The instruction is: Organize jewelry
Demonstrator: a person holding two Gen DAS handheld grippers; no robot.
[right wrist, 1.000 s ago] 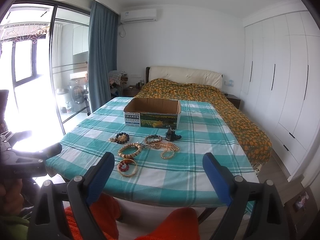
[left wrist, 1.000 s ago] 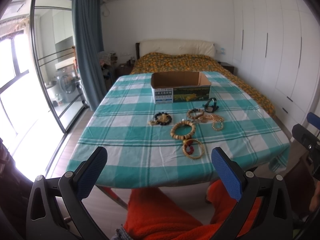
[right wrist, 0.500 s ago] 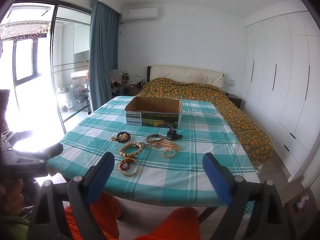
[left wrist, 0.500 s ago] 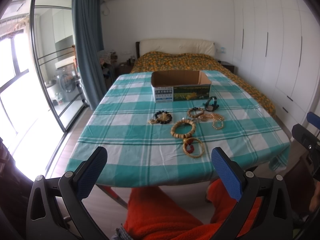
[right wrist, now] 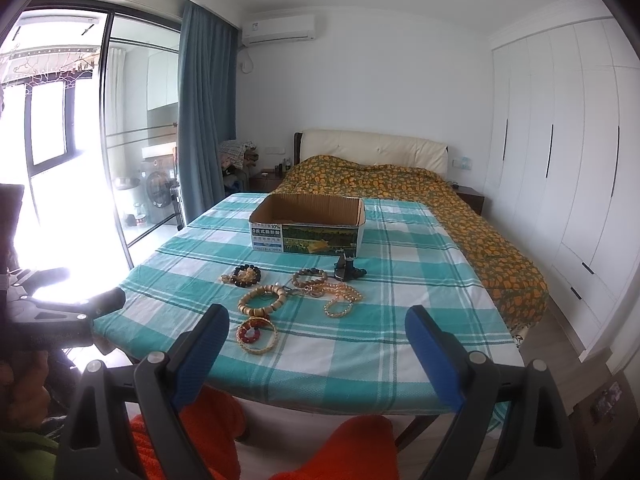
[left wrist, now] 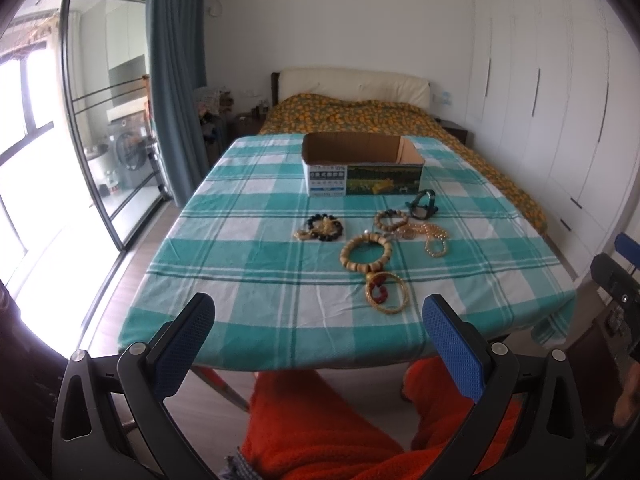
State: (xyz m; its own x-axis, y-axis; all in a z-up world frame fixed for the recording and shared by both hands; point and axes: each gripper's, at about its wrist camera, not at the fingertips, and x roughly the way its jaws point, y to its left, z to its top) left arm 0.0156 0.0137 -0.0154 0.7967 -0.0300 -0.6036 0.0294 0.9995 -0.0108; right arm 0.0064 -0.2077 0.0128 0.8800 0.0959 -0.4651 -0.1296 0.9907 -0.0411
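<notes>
Several pieces of jewelry lie on the green checked tablecloth (left wrist: 248,272): a gold bangle with red beads (left wrist: 386,292), a wooden bead bracelet (left wrist: 366,251), a dark bead bracelet (left wrist: 323,229), a small brown bead bracelet (left wrist: 390,219), a pearl necklace (left wrist: 434,238) and a dark clip-like piece (left wrist: 422,203). An open cardboard box (left wrist: 362,168) stands behind them. My left gripper (left wrist: 316,344) is open and empty, short of the table's near edge. My right gripper (right wrist: 316,346) is open and empty, also at the near edge, with the gold bangle (right wrist: 257,331) just ahead of its left finger.
A bed with an orange patterned cover (left wrist: 360,118) stands behind the table. White wardrobes (left wrist: 560,92) line the right wall, glass sliding doors (left wrist: 92,120) the left. The person's orange-clad legs (left wrist: 320,420) are below the table edge.
Both grippers have moved slightly closer to the table. Their jaws stay open. The jewelry has not moved.
</notes>
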